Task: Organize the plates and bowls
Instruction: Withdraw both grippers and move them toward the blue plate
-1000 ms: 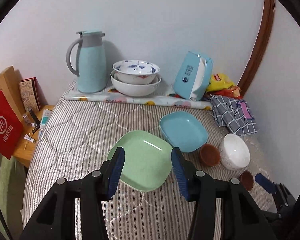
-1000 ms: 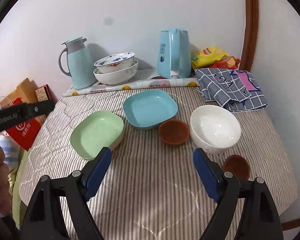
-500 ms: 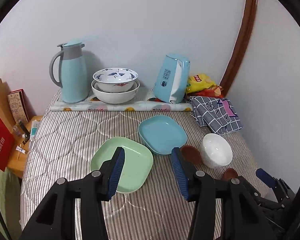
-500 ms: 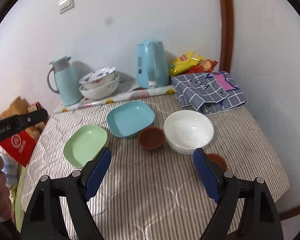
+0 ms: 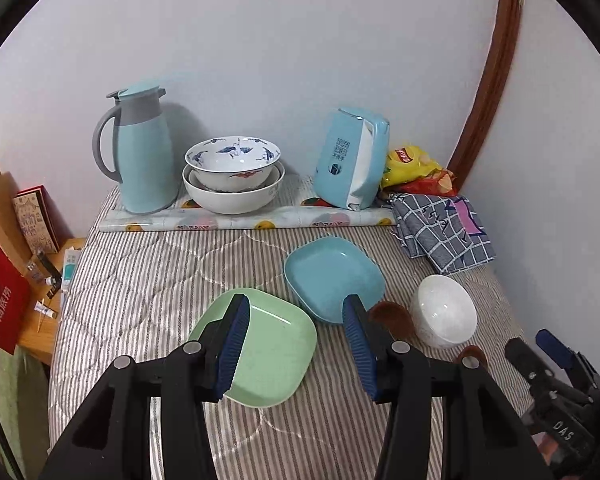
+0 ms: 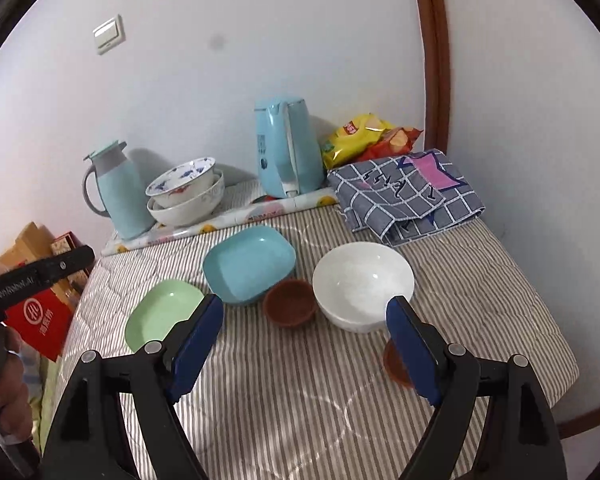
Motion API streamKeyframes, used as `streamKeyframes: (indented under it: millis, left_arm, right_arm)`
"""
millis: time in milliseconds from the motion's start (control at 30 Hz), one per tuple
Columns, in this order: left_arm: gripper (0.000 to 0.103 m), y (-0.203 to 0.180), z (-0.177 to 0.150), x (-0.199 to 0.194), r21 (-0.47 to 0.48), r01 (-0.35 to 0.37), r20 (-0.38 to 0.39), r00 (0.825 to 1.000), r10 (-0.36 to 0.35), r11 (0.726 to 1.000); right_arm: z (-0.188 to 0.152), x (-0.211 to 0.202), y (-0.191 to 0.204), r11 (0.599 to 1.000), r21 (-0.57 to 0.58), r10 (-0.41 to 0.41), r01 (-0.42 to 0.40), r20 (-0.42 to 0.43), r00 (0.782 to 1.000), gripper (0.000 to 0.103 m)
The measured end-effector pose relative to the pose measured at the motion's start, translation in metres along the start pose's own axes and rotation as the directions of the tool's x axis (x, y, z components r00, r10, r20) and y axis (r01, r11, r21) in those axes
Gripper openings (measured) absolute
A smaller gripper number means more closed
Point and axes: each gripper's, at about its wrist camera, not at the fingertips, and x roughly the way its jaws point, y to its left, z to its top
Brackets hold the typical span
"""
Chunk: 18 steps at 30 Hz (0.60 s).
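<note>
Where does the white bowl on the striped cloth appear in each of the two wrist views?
Left wrist view: the white bowl sits at the right, beyond the right finger of the left gripper.
Right wrist view: the white bowl sits right of centre, just above the right finger of the right gripper.
Shared landmark: the blue plate lies to the bowl's left in both.

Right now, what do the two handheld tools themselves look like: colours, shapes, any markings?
Both match: the left tool and right tool have black angular plastic arms with round silver rivets and two dark blue pads, ribbed on the left tool. White lettering runs along the left tool's black body as the right camera sees it; I can't read it reliably. No cables or sleeves show.
</note>
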Motion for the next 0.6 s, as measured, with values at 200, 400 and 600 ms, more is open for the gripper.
streamKeyframes:
  millis: [200, 400, 600]
  left_arm:
    - [0.046, 0.007, 0.002, 0.016, -0.022, -0.004, -0.022, 1.000, 0.004, 1.000]
    - [0.046, 0.011, 0.004, 0.032, -0.036, 0.011, -0.045, 0.999, -0.013, 0.999]
    - [0.046, 0.010, 0.012, 0.050, -0.048, 0.038, -0.060, 0.997, -0.041, 0.998]
  right_arm:
    - [0.004, 0.011, 0.003, 1.000, -0.008, 0.010, -0.011, -0.017, 1.000, 0.083]
    - [0.006, 0.025, 0.011, 0.999, -0.047, -0.018, 0.017, -0.025, 1.000, 0.083]
    - [0.013, 0.034, 0.021, 0.996, -0.090, -0.026, 0.023, -0.028, 0.999, 0.081]
